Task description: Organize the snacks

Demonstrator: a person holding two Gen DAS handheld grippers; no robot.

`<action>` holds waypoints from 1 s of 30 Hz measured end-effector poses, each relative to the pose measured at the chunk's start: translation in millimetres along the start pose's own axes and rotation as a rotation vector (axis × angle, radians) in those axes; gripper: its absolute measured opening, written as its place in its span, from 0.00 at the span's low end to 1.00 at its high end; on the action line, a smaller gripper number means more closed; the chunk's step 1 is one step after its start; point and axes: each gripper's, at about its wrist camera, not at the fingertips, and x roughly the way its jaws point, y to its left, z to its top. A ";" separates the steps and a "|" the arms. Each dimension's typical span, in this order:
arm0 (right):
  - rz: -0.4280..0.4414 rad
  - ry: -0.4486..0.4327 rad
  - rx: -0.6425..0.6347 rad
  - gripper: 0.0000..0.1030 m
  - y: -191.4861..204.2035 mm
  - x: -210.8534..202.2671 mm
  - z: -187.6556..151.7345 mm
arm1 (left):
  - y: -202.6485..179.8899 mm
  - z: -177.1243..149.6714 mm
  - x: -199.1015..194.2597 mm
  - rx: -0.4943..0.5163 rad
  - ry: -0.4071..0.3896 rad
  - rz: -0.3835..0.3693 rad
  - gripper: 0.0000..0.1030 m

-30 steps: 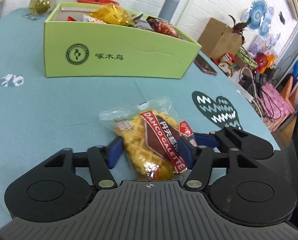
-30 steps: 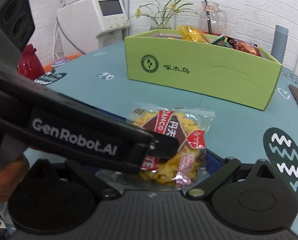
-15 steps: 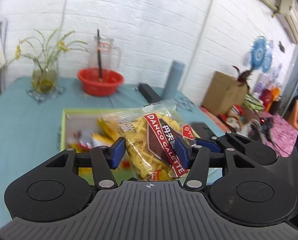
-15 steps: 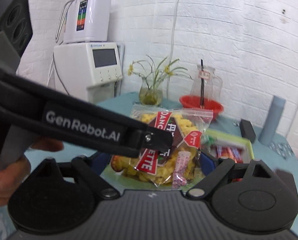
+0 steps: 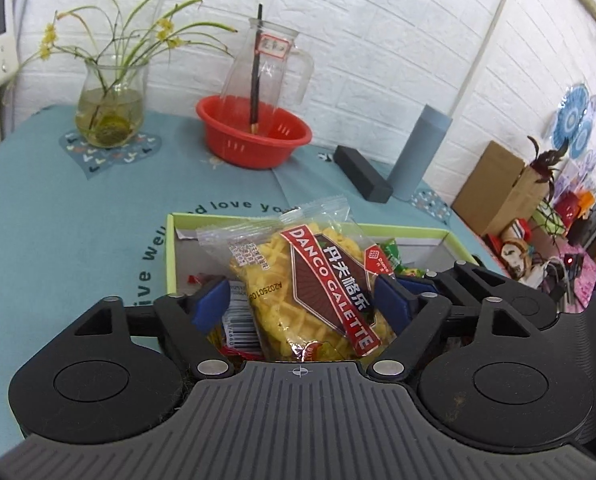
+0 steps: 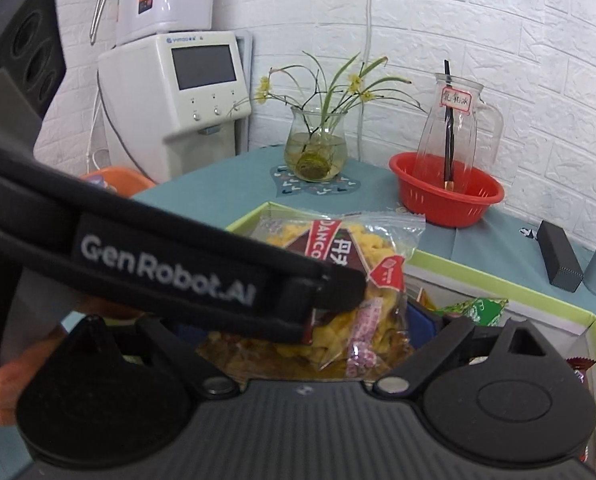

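a: since a second ago you're carrying the galette packet [image 5: 298, 280] off the tablecloth, and now it's hanging over the green box [image 5: 170, 248]. half a second ago the blue pads were pinching it; now they're sitting wider

b: so the left gripper [image 5: 299, 302] is letting go?

a: it's looking that way. its jaws are standing spread, the left pad [image 5: 212, 304] is showing a gap to the wrapper with a barcoded packet [image 5: 238, 322] peeking through, and the right pad is just touching the film

b: and the right gripper [image 6: 309, 324]?

a: you're crowding it in close. one of its pads is sitting just beside the packet, but the left tool's body is covering the other finger, so i cannot tell whether it's gripping or spread

b: what's worrying you?

a: three things. the packet is standing nearly upright above snacks already lying in the box, like the green packet [image 6: 473, 308], so it's likely risking a landing on edge, propped and poking above the rim. the wrapper is slick and crinkly, so it may be clinging to that right pad and dragging out when you're pulling back. and you're working both tools almost touching, so a quick retreat may be knocking one into the other or into the box wall
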 end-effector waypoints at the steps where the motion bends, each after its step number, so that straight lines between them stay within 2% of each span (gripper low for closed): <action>1: 0.000 0.000 -0.001 0.92 0.0 0.2 0.2 | -1.4 -0.3 -0.6 0.009 -0.005 0.008 0.69; 6: 0.011 0.001 0.045 0.91 -5.2 -4.6 5.0 | -7.3 1.0 -11.2 0.022 -0.045 0.014 0.73; 8: 0.017 -0.024 0.065 0.97 -7.2 -16.0 8.1 | -9.4 3.1 -23.1 0.013 -0.086 0.002 0.75; 9: 0.005 -0.046 0.065 0.97 -7.3 -24.8 9.1 | -10.8 5.5 -32.6 0.015 -0.116 0.004 0.81; 11: -0.013 -0.075 0.065 0.97 -7.8 -43.8 10.5 | -16.4 8.4 -50.4 0.027 -0.174 0.030 0.86; 13: -0.032 -0.101 0.074 0.97 -7.5 -65.4 8.5 | -24.5 10.3 -70.1 0.045 -0.220 0.049 0.87; 16: -0.063 -0.137 0.120 0.98 -5.4 -103.4 -4.7 | -38.7 2.5 -101.1 0.052 -0.260 0.036 0.88; 19: -0.103 -0.152 0.171 0.98 1.7 -141.2 -29.4 | -58.1 -20.6 -133.1 0.070 -0.295 0.021 0.89; 24: -0.171 -0.149 0.307 0.98 17.9 -198.9 -87.2 | -97.1 -88.0 -177.6 0.100 -0.325 0.083 0.90; 26: -0.220 -0.134 0.356 0.98 23.2 -219.7 -112.4 | -110.7 -116.0 -189.5 0.093 -0.307 0.110 0.90; 30: -0.346 -0.132 0.448 0.99 37.3 -262.0 -157.0 | -130.1 -165.4 -214.2 0.099 -0.255 0.083 0.90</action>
